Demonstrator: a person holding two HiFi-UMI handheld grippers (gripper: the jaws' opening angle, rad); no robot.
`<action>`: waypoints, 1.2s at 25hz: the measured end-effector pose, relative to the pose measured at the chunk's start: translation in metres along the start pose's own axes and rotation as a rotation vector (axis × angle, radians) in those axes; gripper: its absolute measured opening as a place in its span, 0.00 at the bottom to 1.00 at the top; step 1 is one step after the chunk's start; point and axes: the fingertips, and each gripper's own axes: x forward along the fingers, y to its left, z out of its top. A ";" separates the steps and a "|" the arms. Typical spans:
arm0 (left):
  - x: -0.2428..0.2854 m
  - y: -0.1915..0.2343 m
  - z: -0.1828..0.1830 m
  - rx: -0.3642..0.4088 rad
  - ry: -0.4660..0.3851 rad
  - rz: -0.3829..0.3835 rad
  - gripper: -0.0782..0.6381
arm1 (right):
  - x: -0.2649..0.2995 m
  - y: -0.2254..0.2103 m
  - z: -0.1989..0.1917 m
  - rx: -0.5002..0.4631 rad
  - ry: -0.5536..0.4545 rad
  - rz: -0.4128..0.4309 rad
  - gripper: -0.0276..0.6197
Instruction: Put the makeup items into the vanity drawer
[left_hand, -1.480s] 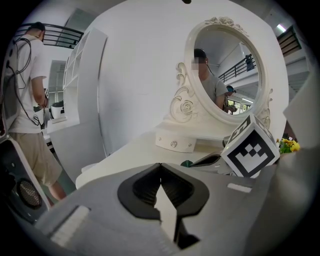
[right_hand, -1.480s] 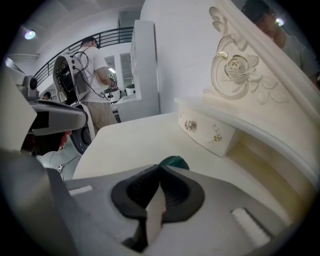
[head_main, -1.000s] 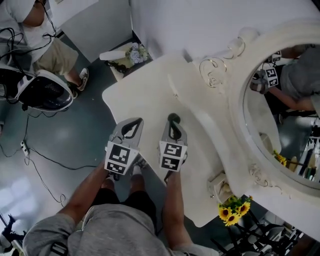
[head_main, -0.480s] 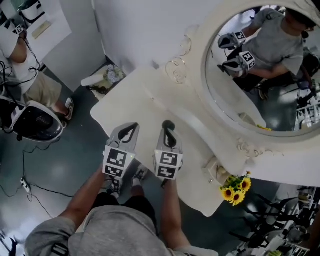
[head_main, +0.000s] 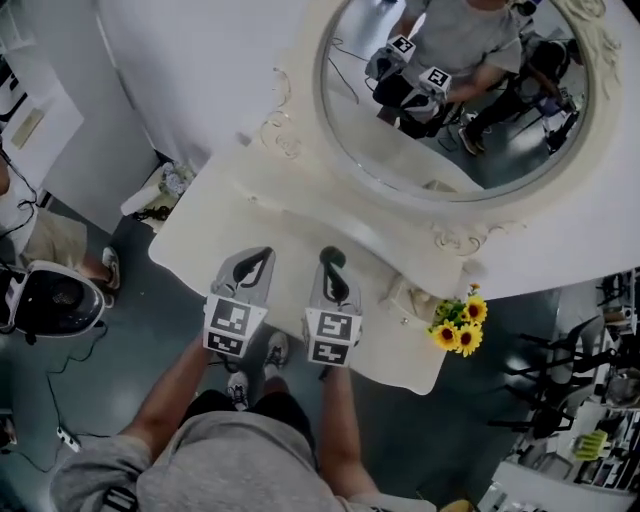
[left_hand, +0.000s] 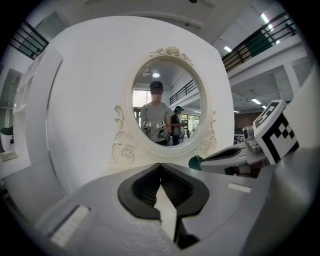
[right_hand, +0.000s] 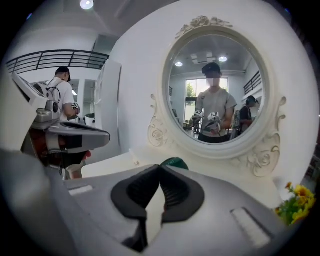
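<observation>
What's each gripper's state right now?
Left gripper: shut, empty.
Right gripper: shut on small dark green item.

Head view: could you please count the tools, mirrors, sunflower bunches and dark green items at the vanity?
Tools: 2 (left tool, right tool)
Oval mirror: 1
Sunflower bunch: 1
Dark green item, at the right tool's tip: 1
Total: 5

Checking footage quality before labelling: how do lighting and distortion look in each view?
Head view: even, soft light, sharp, the mirror showing reflections, no glare. Left gripper view: fisheye bending, black corners, bright ceiling strip lights upper right. Right gripper view: same bending, a ceiling lamp glaring top left.
</observation>
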 end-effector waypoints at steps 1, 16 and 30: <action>0.002 -0.007 0.003 0.006 -0.004 -0.019 0.12 | -0.006 -0.007 -0.001 0.007 -0.003 -0.020 0.06; 0.045 -0.128 0.016 0.083 -0.014 -0.294 0.12 | -0.083 -0.112 -0.048 0.127 0.008 -0.293 0.06; 0.120 -0.223 -0.009 0.117 0.063 -0.481 0.12 | -0.095 -0.211 -0.113 0.254 0.087 -0.437 0.06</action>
